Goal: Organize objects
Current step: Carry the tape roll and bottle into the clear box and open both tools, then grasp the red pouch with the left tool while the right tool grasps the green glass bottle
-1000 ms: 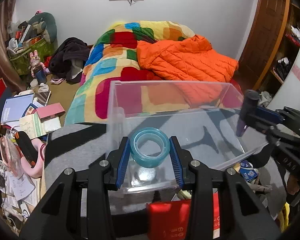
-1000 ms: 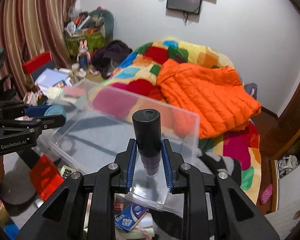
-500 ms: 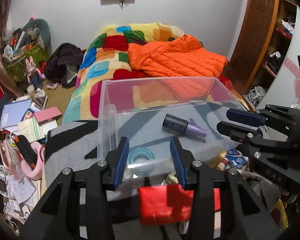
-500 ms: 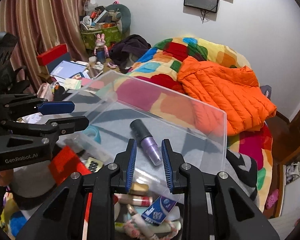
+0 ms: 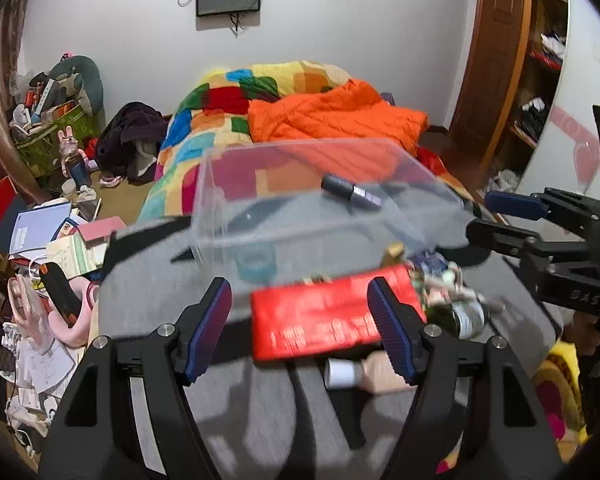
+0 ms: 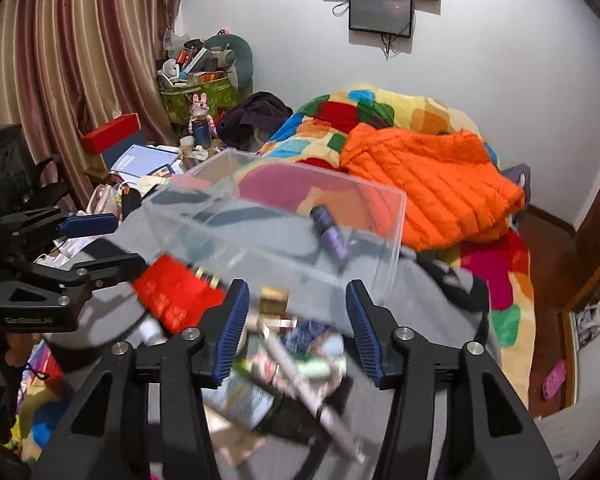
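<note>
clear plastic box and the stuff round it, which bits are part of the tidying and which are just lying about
Part of the job:
- clear plastic box
- black and purple tube in the box
- teal tape roll in the box
- red flat packet
- small clutter pile in front of the box

Just lying about:
- orange puffer jacket
- patchwork quilt
- dark clothes heap
- books

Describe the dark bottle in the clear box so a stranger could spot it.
On the grey blanket sits a clear plastic box. Inside lies a small black-capped bottle with a purple body, on its side; its only boxmate is a teal tape roll.
</note>
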A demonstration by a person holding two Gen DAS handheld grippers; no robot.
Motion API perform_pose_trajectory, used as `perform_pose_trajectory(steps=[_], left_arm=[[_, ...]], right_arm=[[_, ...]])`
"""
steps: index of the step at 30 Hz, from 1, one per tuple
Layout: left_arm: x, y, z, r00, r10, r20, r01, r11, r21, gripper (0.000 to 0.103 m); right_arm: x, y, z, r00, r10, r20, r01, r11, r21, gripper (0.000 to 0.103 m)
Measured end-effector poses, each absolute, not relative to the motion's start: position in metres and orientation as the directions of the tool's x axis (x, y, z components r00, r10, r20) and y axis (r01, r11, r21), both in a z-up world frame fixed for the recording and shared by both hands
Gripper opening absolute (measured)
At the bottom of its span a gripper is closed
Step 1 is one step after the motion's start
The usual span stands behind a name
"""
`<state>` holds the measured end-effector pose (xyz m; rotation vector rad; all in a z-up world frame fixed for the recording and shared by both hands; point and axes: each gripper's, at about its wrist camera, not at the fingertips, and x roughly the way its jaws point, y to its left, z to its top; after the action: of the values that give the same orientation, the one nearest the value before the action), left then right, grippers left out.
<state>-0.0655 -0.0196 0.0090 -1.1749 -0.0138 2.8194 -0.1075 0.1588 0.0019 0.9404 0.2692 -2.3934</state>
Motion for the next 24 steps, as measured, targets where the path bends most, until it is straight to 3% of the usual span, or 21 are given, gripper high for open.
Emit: perform_pose_trajectory(steps=[10,13,24], left_arm=[[-0.06,-0.016,-0.039,-0.621,0.029,-0.783,-0.08,-0.996,0.026,0.073],[-0.066,-0.021,-0.043,-0.626,0.006,-0.78,-0.061,-0.997,0.041,0.089],[-0.098,-0.006,-0.054,-0.564,0.012,-0.826,-0.149,-0.985,0.087,0.093]], right_arm=[[-0.07,0.163,-0.038,-0.555,-0.42,-0.718,0.58,-0.814,0.028,0.069],[-0.069,0.157,-0.048,-0.539,-0.408,-0.737,0.593,-0.805,0.011,0.07],[-0.079,0.142,-0.068,-0.512,-0.38,-0.77,0.607,-0.795,-0.011,0.071]])
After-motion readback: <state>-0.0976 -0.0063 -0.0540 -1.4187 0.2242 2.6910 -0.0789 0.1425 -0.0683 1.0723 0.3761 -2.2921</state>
